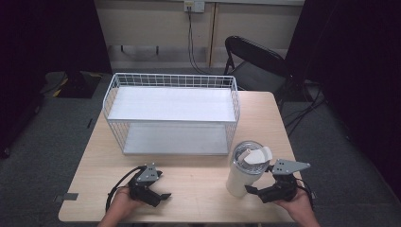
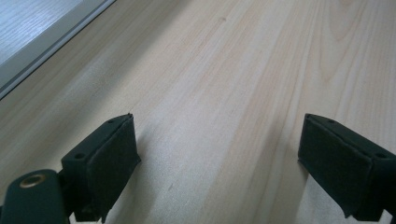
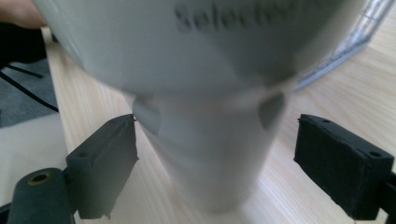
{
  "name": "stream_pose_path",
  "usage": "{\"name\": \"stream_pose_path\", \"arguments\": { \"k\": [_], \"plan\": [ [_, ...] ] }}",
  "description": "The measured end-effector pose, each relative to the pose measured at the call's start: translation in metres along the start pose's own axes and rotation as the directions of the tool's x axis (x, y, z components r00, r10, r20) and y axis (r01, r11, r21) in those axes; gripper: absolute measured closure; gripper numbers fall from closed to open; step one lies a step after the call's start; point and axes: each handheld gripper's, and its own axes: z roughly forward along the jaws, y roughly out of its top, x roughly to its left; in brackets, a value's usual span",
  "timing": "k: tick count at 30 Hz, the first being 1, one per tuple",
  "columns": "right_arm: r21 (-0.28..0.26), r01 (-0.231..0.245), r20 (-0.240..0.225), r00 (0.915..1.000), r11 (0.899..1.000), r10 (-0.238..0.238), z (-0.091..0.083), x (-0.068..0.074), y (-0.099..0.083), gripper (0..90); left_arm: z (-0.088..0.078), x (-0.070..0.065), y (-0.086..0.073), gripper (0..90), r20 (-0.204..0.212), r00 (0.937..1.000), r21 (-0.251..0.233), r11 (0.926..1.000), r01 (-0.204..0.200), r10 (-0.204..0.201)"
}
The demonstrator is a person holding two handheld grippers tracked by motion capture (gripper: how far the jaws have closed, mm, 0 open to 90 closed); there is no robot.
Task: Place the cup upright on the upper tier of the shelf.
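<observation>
The tumbler [image 1: 245, 170] stood upright near the bench's [image 1: 198, 182] front right corner, and the right gripper [image 1: 259, 191] had its jaws spread around its base, probably to grasp it, while the left gripper [image 1: 161, 195] waited with jaws spread near the front edge.

A light wooden table [image 1: 189, 177] filled the centre of the frame. A black folding chair [image 1: 255, 61] stood at upper right, a wall socket [image 1: 194, 5] at top centre.
</observation>
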Motion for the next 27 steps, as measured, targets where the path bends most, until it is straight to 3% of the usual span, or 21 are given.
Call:
{"name": "stream_pose_path", "arguments": {
  "k": [16, 22, 27],
  "plan": [
    [-0.142, 0.017, -0.003, 0.9998, 0.990, -0.018, 0.020, 0.001, 0.000, 8.1, 0.000, 0.000, 0.000, 11.2, 0.002, 1.0000, 0.000, 1.0000, -0.002, 0.002],
    [-0.163, 0.034, -0.018, 0.9991, 0.986, -0.037, 0.021, -0.001, -0.003, 8.0, 0.000, 0.000, 0.000, 11.2, 0.002, 1.0000, 0.000, 1.0000, -0.001, 0.001],
    [-0.148, 0.037, -0.029, 0.9987, 0.988, -0.042, 0.021, -0.002, -0.001, 7.9, 0.000, 0.000, 0.000, 11.2, 0.002, 1.0000, 0.000, 1.0000, -0.002, 0.002]
  ]
}}
